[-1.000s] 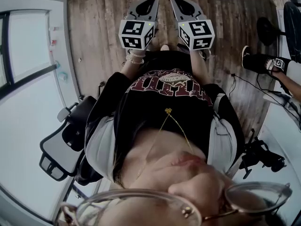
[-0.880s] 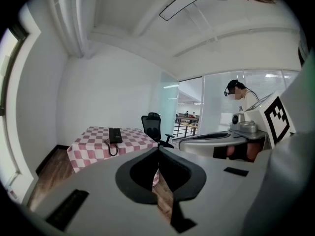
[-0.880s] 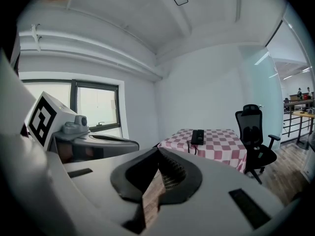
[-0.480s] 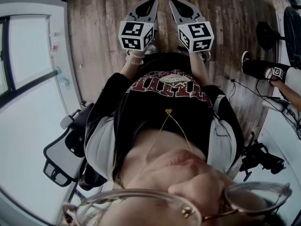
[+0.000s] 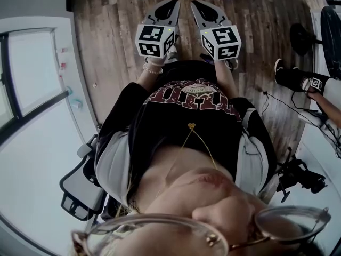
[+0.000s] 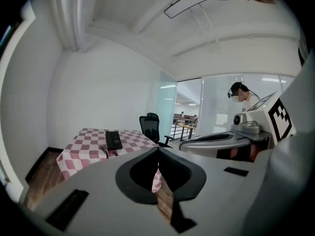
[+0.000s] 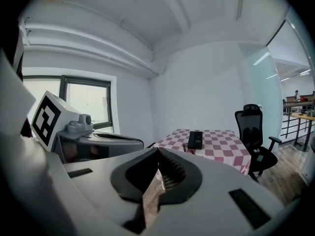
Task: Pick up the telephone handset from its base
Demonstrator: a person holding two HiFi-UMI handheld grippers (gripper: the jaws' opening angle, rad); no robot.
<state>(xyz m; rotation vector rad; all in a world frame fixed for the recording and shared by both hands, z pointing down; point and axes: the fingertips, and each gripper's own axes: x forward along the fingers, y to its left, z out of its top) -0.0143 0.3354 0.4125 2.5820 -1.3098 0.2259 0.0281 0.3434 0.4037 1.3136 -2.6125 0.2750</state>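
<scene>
The black telephone point(image 6: 113, 139) lies flat on the table point(image 6: 83, 150), which wears a red-and-white checked cloth, and it sits near the middle of the tabletop. From this far off its handset cannot be told apart from the base. A dark cord hangs at the table edge beside it.

Both claws are well short of the table and point toward it, side by side over the wooden floor point(image 5: 106, 52). The left claw point(image 6: 157, 149) is clenched, its jaws meeting at the tips with nothing between them; only floor and a corner of the cloth show through the opening behind the tips. The right claw point(image 7: 157, 150) is clenched the same way and empty, aimed at the near side of the table. In the head view only the table's edge shows at the top of the picture.

A black office chair point(image 7: 253, 132) stands just beside the table. Beyond the table, by a glass wall, another person point(image 6: 242, 96) stands wearing a head rig.
</scene>
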